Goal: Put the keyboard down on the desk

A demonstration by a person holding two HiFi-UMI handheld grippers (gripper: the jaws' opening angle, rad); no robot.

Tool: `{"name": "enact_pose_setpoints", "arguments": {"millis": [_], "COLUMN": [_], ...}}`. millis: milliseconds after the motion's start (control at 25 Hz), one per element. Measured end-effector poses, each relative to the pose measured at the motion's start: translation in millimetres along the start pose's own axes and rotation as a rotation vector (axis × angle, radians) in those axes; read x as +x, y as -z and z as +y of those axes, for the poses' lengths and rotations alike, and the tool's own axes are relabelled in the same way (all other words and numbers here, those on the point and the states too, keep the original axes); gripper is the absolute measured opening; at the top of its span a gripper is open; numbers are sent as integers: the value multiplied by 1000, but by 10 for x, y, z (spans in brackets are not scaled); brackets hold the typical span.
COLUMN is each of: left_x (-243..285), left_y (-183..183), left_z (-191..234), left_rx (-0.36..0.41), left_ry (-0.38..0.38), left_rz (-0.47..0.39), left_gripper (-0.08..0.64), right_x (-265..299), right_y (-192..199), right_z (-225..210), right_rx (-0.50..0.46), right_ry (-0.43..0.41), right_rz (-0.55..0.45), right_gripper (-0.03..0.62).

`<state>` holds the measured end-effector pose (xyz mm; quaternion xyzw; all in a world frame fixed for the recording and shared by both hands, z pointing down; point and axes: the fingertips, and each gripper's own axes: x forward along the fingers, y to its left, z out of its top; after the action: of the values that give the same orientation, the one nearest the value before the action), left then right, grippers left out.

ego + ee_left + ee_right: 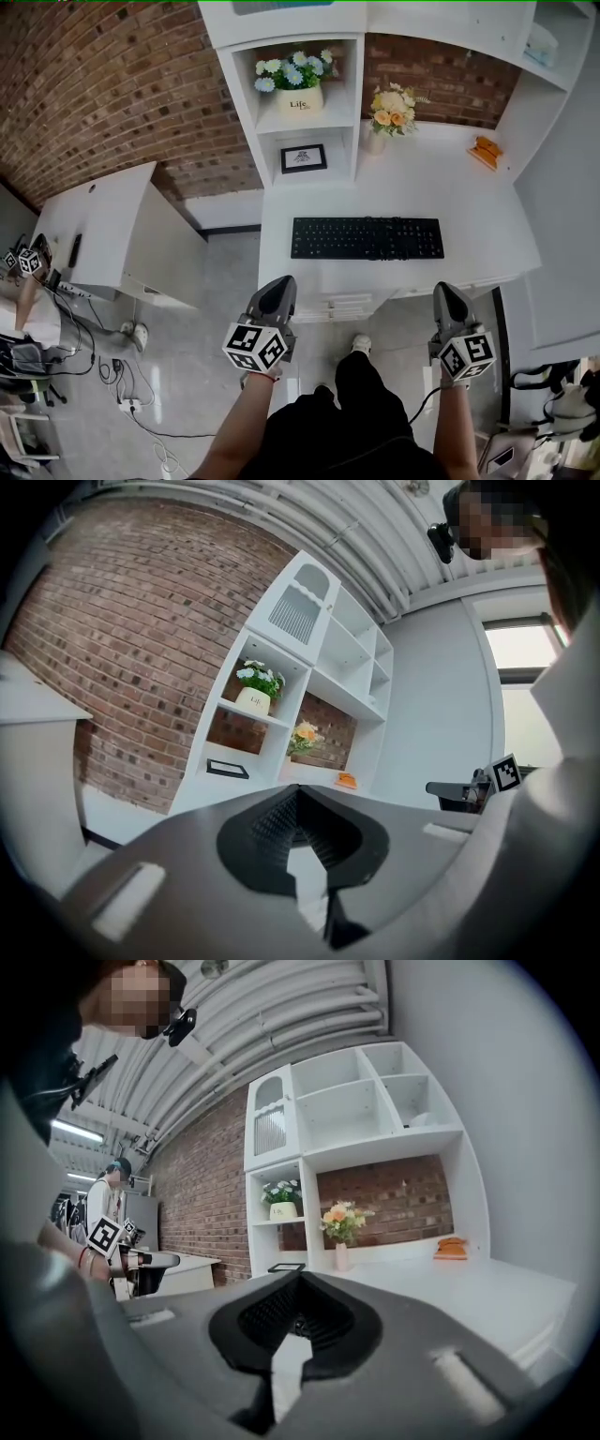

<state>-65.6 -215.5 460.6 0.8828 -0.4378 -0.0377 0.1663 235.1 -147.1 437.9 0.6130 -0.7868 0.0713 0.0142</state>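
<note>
A black keyboard [367, 238] lies flat on the white desk [487, 239], parallel to its front edge. My left gripper [276, 294] hovers in front of the desk's near edge, left of the keyboard, its jaws shut with nothing between them. My right gripper [449, 302] hangs just off the front edge below the keyboard's right end, also shut and empty. In the left gripper view the left gripper's closed jaws [298, 794] point at the shelves. In the right gripper view the right gripper's closed jaws [298, 1277] point over the desk [487, 1288]. Neither touches the keyboard.
White shelving [300, 103] holds a flower pot [298, 84] and a framed picture [304, 157]. A vase of flowers [392, 114] and an orange object [487, 150] stand at the back of the desk. A second white desk [112, 230] is at left; cables [122, 384] lie on the floor.
</note>
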Motion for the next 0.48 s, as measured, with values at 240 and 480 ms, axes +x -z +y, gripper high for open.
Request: {"name": "enact_pose_setpoints", "arguments": {"millis": [240,480], "left_x": [-177,-356], "left_y": [-45,-61], "left_z": [-134,-277], "left_rx": [18,38], "left_ry": [25,54], "left_rz": [-29,-42], "left_gripper": [-3,-3], "right_x": [-197,-381], "right_y": [-2,-17], "right_z": [149,305], "right_rx": [-18,-45], "right_ry": [1,5], "right_rz": [-10,-24], "right_gripper": [-2,-3]}}
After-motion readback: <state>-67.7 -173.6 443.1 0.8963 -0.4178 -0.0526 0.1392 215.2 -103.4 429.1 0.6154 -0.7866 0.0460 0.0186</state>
